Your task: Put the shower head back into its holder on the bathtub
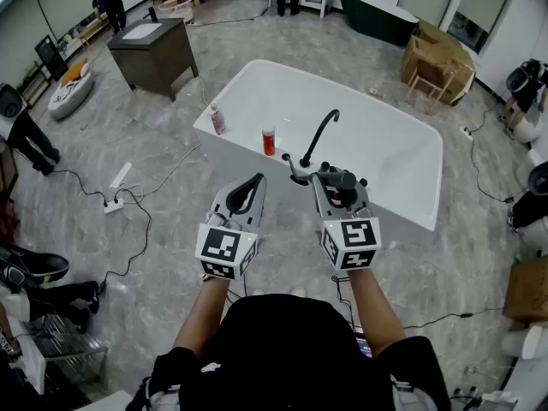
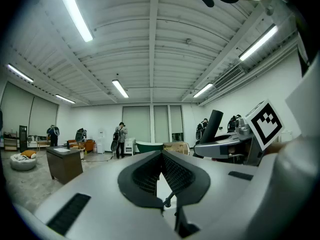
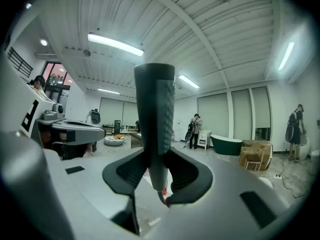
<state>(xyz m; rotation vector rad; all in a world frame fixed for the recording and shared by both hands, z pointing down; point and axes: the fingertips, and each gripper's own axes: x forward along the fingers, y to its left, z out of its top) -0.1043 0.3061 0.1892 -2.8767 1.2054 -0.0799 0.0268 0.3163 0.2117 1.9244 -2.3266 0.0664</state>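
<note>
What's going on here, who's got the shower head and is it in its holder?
A person stands at the white bathtub with a tool in each hand. The right tool is clamped on the dark shower head and holds it upright near the tub's near rim, close to the black tap. It is not in the holder yet. The left tool is shut and empty, held alongside.

The head view looks steeply down from above onto the left gripper (image 1: 248,191), right gripper (image 1: 336,182) and white tub (image 1: 385,144) just ahead. Each gripper view sits close behind its jaws, facing level across the room; the shower head (image 3: 155,109) stands close before the right one. Both share the far green tub (image 2: 148,146).
</note>
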